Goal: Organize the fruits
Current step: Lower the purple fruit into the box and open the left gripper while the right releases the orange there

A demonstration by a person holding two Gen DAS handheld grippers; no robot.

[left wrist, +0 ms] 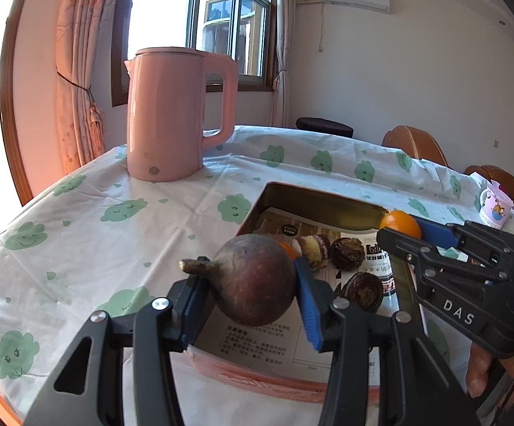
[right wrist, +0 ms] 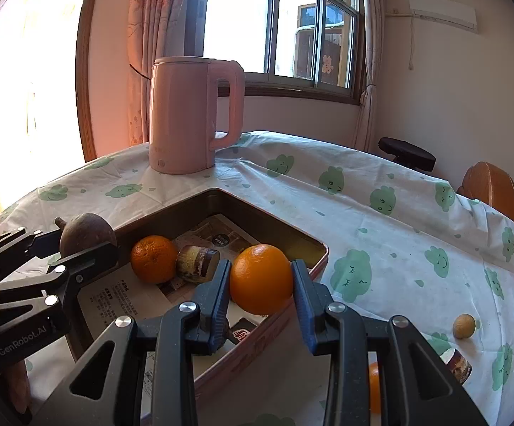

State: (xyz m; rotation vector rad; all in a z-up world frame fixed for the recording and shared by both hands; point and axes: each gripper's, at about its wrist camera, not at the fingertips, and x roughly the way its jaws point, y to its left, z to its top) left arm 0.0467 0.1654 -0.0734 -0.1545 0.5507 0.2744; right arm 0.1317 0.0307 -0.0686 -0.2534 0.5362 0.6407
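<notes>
Low in the left wrist view, the left gripper [left wrist: 253,280] clamps a brown fruit [left wrist: 253,280] over the tin [left wrist: 313,195]; at right, the right gripper [left wrist: 404,229] pinches an orange [left wrist: 400,223]. Centrally in the right wrist view, its pads squeeze that orange above the tin's rim, with a second orange [right wrist: 153,258] inside and a kettle [right wrist: 193,113] behind.

Both wrist views face window; share tin [left wrist: 313,191].

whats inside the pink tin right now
Inside the pink tin: printed paper lining the bottom, an orange, a small layered cake and two dark round fruits. The grippers and their held fruit cover part of the floor.
</notes>
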